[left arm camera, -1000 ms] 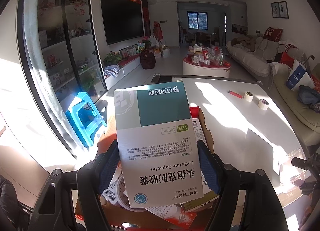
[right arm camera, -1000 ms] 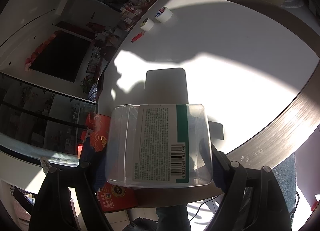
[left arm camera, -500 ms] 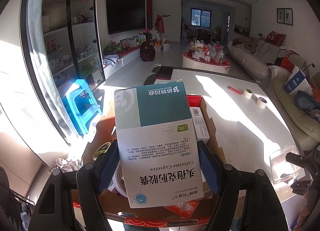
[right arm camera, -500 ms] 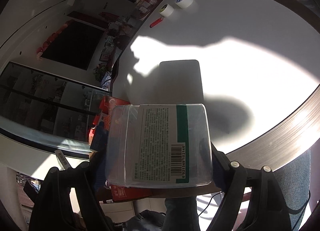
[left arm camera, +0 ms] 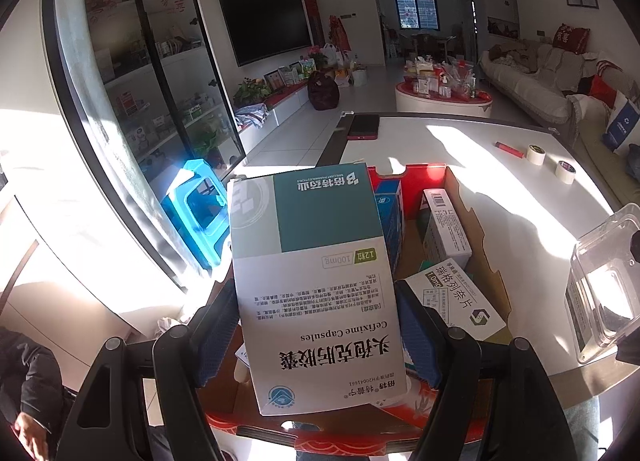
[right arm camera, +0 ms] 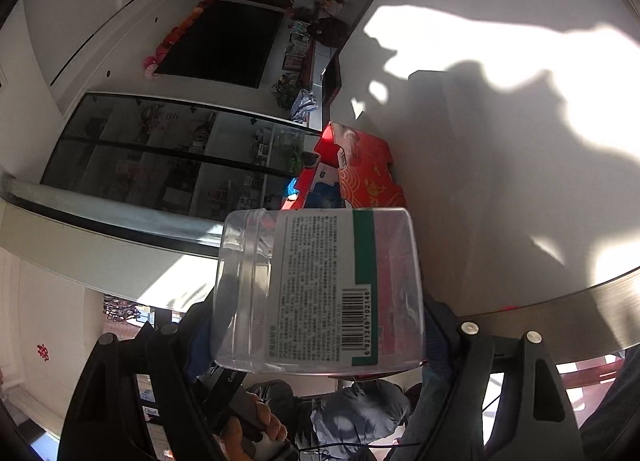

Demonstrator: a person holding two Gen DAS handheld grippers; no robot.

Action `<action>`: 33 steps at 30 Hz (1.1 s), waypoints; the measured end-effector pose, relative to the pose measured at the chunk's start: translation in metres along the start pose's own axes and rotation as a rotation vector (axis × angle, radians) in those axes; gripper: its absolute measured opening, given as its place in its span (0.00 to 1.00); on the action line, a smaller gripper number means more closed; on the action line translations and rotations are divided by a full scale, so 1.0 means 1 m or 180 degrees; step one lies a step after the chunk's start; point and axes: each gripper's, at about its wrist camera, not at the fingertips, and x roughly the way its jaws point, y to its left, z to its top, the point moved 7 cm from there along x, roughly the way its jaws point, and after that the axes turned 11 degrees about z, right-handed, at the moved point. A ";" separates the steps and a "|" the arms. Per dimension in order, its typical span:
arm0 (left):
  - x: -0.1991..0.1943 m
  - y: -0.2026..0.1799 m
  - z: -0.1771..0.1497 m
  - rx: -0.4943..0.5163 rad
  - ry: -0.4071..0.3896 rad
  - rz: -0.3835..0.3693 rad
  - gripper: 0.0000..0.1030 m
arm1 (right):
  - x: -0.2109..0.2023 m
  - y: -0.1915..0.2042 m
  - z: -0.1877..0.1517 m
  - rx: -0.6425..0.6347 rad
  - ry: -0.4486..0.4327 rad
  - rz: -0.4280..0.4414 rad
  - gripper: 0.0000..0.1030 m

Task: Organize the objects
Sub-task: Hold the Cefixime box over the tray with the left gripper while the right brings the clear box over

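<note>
Gripping a white and teal medicine box (left arm camera: pixel 312 289) printed "Cefixime Capsules", the left gripper (left arm camera: pixel 316 325) has its blue pads pressed against the box's two long sides and holds it tilted over an open red carton (left arm camera: pixel 412 177). The carton sits at the near edge of the white worktop (left arm camera: pixel 460 149) and already contains several other medicine boxes, among them a white one with a barcode (left arm camera: pixel 444 225) standing along its right wall and a flat white one (left arm camera: pixel 456 301) lying nearer the camera. The right gripper (right arm camera: pixel 316 301) is clamped on a clear plastic container (right arm camera: pixel 316 293) with a printed label, a green stripe and a barcode; it is held on its side, out past the worktop's edge and near the carton's red patterned wall (right arm camera: pixel 368 177). In the left wrist view that same container (left arm camera: pixel 604 277) shows at the right edge of the frame. Farther back on the worktop lie a dark phone in a red case (left arm camera: pixel 363 126), a red marker (left arm camera: pixel 509 149) and two rolls of tape (left arm camera: pixel 550 163). A blue stool (left arm camera: pixel 196 209) stands on the floor left of the carton.
</note>
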 end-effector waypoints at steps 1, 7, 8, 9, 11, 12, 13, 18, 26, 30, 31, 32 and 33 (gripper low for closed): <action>0.001 0.001 -0.001 0.0002 0.0011 0.0008 0.77 | -0.001 -0.002 0.000 0.0022 -0.0001 -0.0004 0.80; 0.002 0.000 -0.003 0.0067 -0.0003 0.0096 0.77 | -0.002 -0.008 -0.006 0.0060 0.0022 -0.0030 0.80; 0.002 0.000 -0.003 0.0080 -0.0011 0.0113 0.77 | -0.002 -0.008 -0.007 0.0063 0.0027 -0.0031 0.80; 0.002 0.000 -0.003 0.0092 -0.0019 0.0127 0.77 | -0.003 -0.008 -0.009 0.0069 0.0032 -0.0028 0.80; 0.001 0.000 -0.003 0.0109 -0.0032 0.0153 0.77 | -0.003 -0.009 -0.009 0.0069 0.0031 -0.0031 0.80; 0.001 0.000 -0.003 0.0117 -0.0037 0.0165 0.77 | -0.002 -0.009 -0.009 0.0070 0.0033 -0.0029 0.80; 0.000 0.001 -0.002 0.0127 -0.0043 0.0181 0.77 | -0.003 -0.009 -0.009 0.0074 0.0032 -0.0029 0.80; 0.000 0.001 -0.003 0.0146 -0.0053 0.0205 0.77 | -0.002 -0.013 -0.009 0.0093 0.0015 -0.0041 0.80; 0.002 -0.001 -0.006 0.0209 -0.0034 0.0229 0.77 | -0.003 -0.015 -0.008 0.0104 0.0015 -0.0039 0.80; 0.002 0.001 -0.007 0.0203 -0.0009 0.0226 0.77 | -0.002 -0.014 -0.008 0.0106 0.0018 -0.0038 0.80; 0.002 0.002 -0.007 0.0197 -0.0007 0.0225 0.77 | -0.002 -0.015 -0.009 0.0111 0.0020 -0.0034 0.80; 0.002 0.002 -0.007 0.0197 -0.0006 0.0225 0.77 | -0.002 -0.016 -0.009 0.0113 0.0019 -0.0037 0.80; 0.002 0.002 -0.007 0.0200 -0.0006 0.0227 0.77 | -0.002 -0.016 -0.009 0.0114 0.0022 -0.0039 0.80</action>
